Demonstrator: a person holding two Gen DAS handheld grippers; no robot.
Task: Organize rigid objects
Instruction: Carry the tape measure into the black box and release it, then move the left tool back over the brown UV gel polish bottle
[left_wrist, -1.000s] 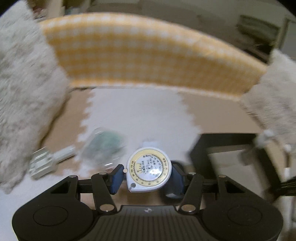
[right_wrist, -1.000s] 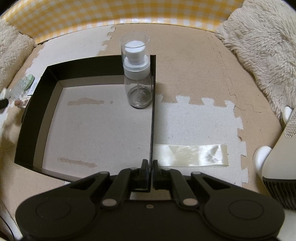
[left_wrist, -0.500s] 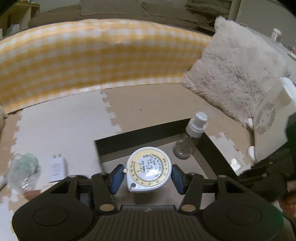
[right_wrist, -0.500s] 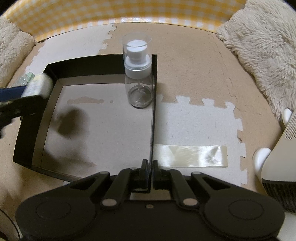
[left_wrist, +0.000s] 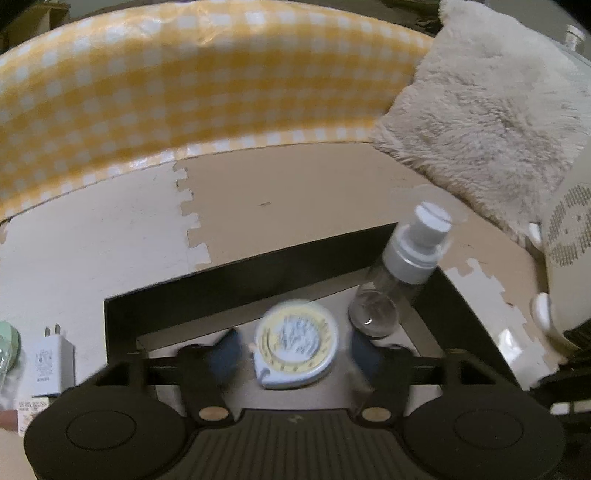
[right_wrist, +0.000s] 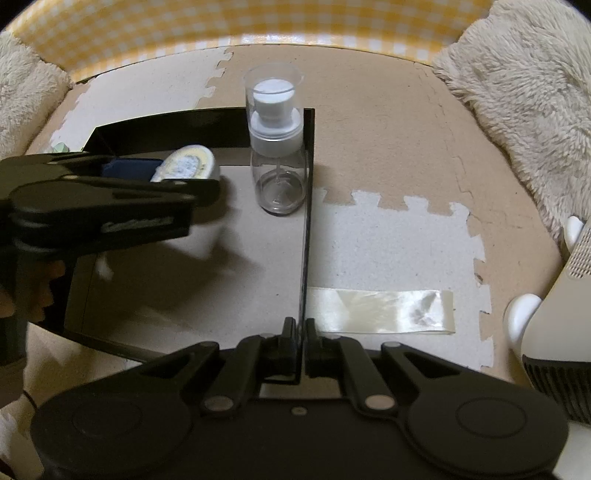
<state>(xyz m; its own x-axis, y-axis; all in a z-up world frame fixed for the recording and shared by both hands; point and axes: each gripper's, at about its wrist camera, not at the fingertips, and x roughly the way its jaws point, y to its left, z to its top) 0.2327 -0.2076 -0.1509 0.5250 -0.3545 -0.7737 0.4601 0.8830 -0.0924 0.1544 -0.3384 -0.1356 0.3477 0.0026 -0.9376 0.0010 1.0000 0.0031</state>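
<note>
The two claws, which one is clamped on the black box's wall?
The right claw, shut on the black box right-hand wall. The left claw has just been opening, with the round tape measure loose between its blue pads.

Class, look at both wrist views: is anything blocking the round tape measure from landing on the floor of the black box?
Nothing visible: the tape measure, between the left gripper's just-opened jaws, is over bare box floor; the spray bottle stands aside.

The tape measure is motion-blurred, its dial unreadable; the frame edge cuts off a green object.
</note>
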